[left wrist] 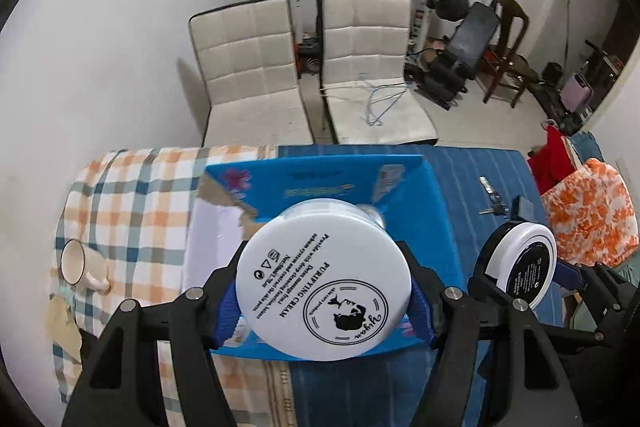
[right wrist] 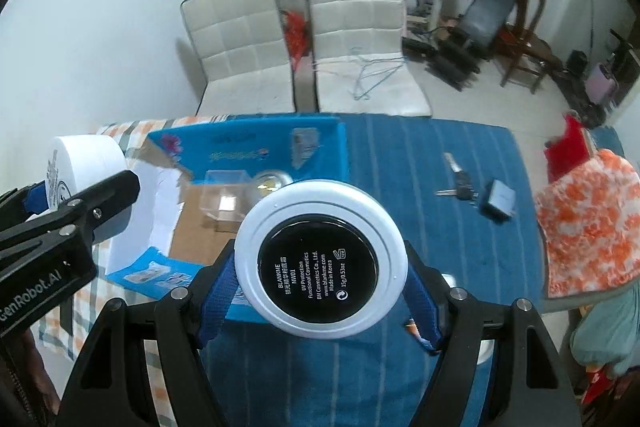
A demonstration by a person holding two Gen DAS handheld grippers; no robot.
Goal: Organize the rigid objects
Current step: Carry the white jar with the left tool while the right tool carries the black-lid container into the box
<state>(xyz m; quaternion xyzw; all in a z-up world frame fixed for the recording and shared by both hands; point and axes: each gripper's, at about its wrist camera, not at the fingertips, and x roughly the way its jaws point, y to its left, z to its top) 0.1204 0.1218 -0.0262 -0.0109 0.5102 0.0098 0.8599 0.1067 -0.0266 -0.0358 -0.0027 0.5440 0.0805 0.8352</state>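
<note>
White cream jar [left wrist: 323, 281] sitting clamped between the blue pads [left wrist: 226, 311] of the left gripper [left wrist: 322, 301], base turned to the camera, reading "PURIFYING CREAM" and "skin care products" around a round portrait logo. Hanging above the open blue box [left wrist: 436, 211] lying at the middle of the table. Black-and-white compact [right wrist: 320, 265] being held the same way in the right gripper [right wrist: 320, 301], jaws closed on its rim, label showing "BLANKME", "UV Protection", "Made in Korea". Hovering over the near edge of the box, above the blue striped cloth [right wrist: 420, 167]. Reading "GenRobot.AI" on the side of the other gripper in the right view. Lying near the right edge of the table: keys [right wrist: 458, 185] and a small dark box [right wrist: 498, 203]. Resting on its side on the checked cloth [left wrist: 132, 195] near the left edge: a white mug [left wrist: 82, 265].
</note>
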